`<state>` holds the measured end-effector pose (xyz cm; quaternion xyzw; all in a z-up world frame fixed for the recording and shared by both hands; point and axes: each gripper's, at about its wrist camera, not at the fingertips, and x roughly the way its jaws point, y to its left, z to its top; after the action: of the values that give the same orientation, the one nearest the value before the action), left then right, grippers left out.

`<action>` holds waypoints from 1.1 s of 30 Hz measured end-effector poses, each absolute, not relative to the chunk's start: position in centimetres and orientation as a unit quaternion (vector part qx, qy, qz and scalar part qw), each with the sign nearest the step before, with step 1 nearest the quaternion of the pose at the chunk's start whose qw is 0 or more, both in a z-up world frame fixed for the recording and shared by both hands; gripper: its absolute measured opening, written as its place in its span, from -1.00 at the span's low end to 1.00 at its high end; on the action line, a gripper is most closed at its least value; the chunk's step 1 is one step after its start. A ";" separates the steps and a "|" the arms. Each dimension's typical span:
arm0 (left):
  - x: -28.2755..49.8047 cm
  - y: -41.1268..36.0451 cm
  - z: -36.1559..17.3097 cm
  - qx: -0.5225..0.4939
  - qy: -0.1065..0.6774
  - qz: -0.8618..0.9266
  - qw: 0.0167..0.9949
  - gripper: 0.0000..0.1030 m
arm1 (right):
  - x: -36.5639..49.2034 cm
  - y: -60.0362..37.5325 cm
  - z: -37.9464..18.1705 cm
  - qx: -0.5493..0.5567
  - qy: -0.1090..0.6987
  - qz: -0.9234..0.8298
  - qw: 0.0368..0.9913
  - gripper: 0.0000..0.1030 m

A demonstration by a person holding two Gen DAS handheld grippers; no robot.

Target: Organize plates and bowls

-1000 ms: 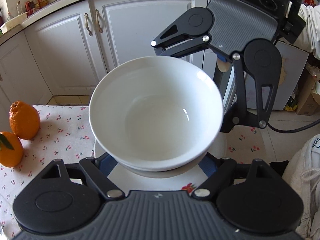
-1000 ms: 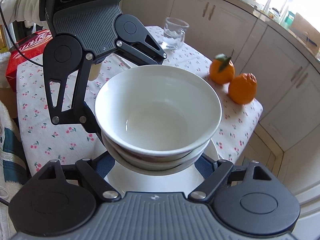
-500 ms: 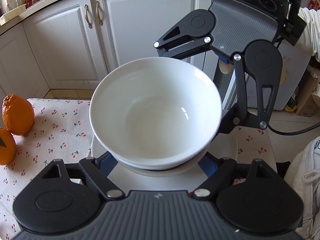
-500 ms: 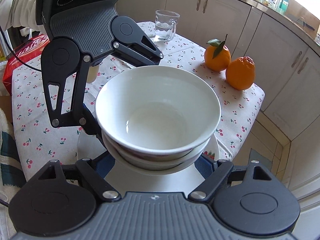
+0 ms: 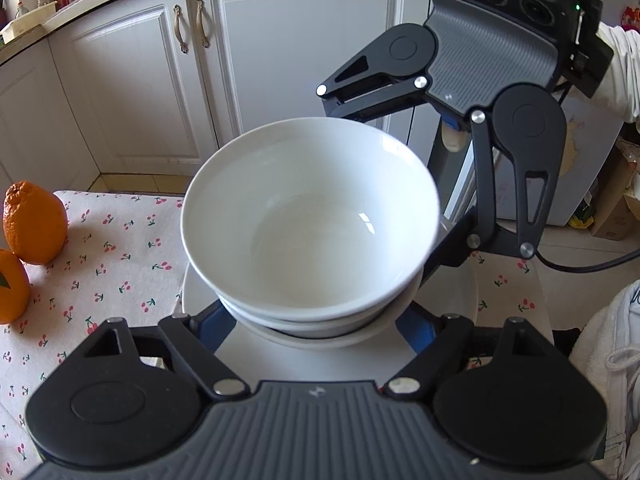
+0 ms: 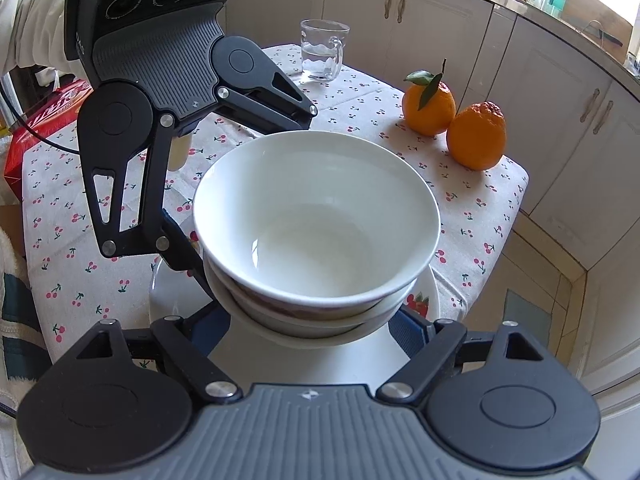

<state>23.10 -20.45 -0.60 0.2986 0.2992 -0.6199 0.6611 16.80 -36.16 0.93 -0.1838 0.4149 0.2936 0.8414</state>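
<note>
Bowls (image 5: 312,220) sat nested, a white one inside at least one more, on a broad white plate (image 5: 320,356), and we had the whole stack between our two sets of tongs from opposite sides. In our left wrist view the left tongs (image 5: 316,320) had blue fingers (image 5: 212,324) spread wide around the base of the stack, down at the plate's level; the right tongs (image 5: 436,256) came in from the far side, its linkage reaching under the bowls. The right wrist view showed the mirror of this: right tongs (image 6: 312,320) spread around the bowls' foot, left tongs (image 6: 188,264) opposite. We could not tell whether either pair was pinching the plate's rim or only cradling it, since the bowls hid the fingertips.

Whether the plate rested on the cherry-print surface (image 6: 80,280) or hung just above it, we could not say; it lay near the edge, with two oranges (image 6: 452,124) and a glass mug (image 6: 322,50) well apart from it.

We judged the stack heavy for such a grip, stiff, glazed and slippery, and breakable. The bowls were loose in one another, so any tilt could slide them. Holding low at the plate's rim on both sides, kept level, seemed to us the safest purchase.
</note>
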 end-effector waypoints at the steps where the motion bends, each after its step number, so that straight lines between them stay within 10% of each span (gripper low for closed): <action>1: 23.0 -20.4 -0.6 0.300 0.297 -0.619 0.662 0.67 | 16.7 -36.2 0.9 -0.184 0.414 0.292 0.842 0.74; 24: 10.6 -10.9 3.7 0.180 0.166 -0.314 0.917 0.99 | 6.8 -31.1 5.5 -0.083 0.360 -0.070 0.927 1.00; 33: 6.8 -9.1 5.4 0.108 0.238 -0.214 0.941 0.99 | 0.7 -27.4 6.4 0.021 0.320 -0.181 0.930 1.00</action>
<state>6.84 -9.14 5.36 0.1084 0.2384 -0.2135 0.9412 0.66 -27.39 6.43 0.0209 0.3196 -0.1814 0.9298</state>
